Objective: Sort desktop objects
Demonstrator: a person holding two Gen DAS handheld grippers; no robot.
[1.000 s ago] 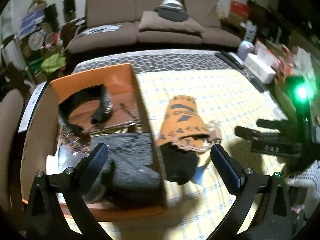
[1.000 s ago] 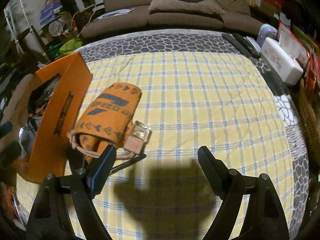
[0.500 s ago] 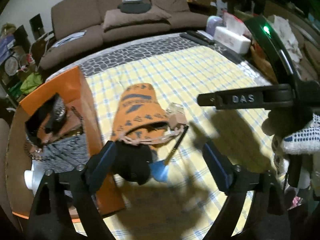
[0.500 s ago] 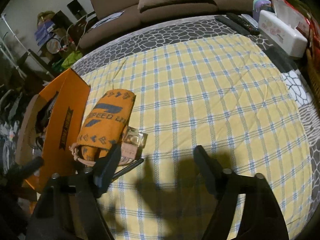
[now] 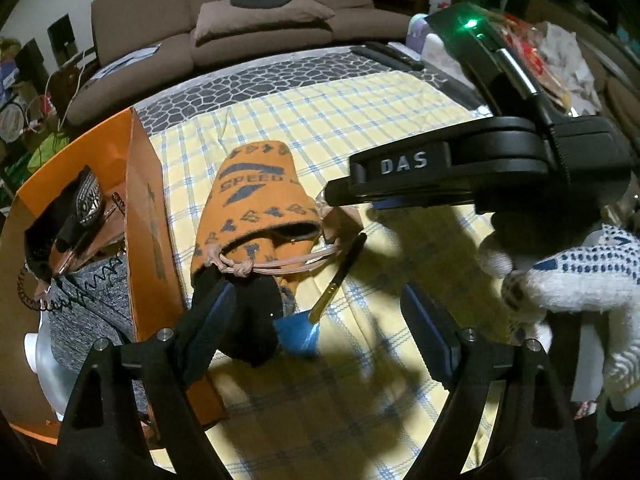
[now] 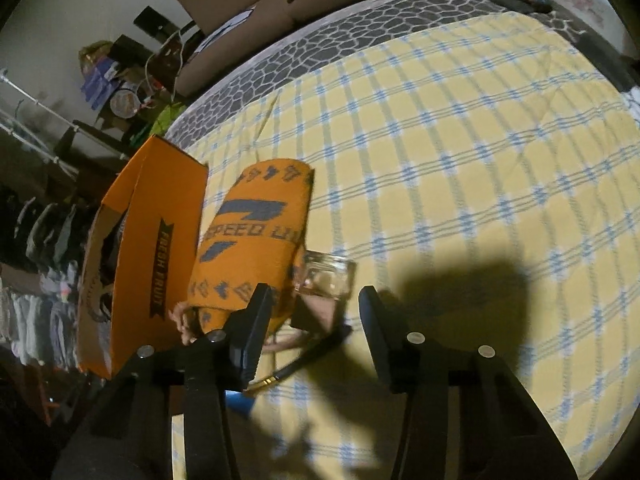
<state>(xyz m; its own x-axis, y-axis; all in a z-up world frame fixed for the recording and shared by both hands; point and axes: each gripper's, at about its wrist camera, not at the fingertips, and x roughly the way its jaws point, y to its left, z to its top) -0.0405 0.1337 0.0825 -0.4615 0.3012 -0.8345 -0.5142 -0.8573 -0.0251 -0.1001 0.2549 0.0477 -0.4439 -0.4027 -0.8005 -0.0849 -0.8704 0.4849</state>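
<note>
A living room with a brown sofa is sitting behind a worktop covered in a yellow checked cloth with a grey pebble-pattern border. An orange cardboard box marked FRESH FRUIT is standing open at the left edge of the cloth, holding a grey knitted item and some dark things that are too cluttered to name.

Just beside the box an orange drawstring pouch with blue SPEED lettering is lying on its side, mouth toward the cameras, something black spilling out of it. A small clear glass jar with a brown base is touching the pouch's right side. A thin brush with a blue tip is lying slanted in front, tip just beside the black thing.

The left gripper is hanging wide open over the brush and the pouch mouth, gripping nothing; its left finger is overlapping the black thing, contact unclear.

The right gripper is pointing down at the jar and brush, its jaws having just been closing to a middling gap. The jar and brush handle are showing in that gap, probably not pinched yet. In the left wrist view a gloved hand is holding that gripper.
</note>
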